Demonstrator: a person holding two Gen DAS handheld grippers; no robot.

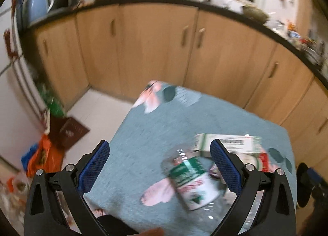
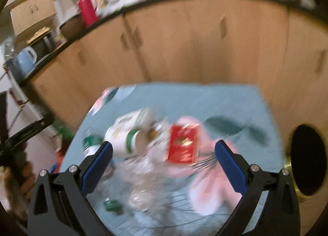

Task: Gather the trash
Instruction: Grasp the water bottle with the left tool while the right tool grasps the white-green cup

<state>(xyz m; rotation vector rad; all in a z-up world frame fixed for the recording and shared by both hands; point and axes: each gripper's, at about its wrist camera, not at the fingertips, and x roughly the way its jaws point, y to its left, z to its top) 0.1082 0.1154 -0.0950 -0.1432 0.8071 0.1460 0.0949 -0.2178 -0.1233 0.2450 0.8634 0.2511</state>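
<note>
Both hand-held grippers, left (image 1: 160, 152) and right (image 2: 164, 153), spread wide, holding nothing. Bottle (image 1: 191, 182), box (image 1: 227, 142) and red pack (image 2: 182, 146) lying close together on worktop (image 1: 147, 133).

Clear glossy plastic bottle (image 1: 190, 182) on matt cloth tablecloth (image 1: 155, 133)
</note>
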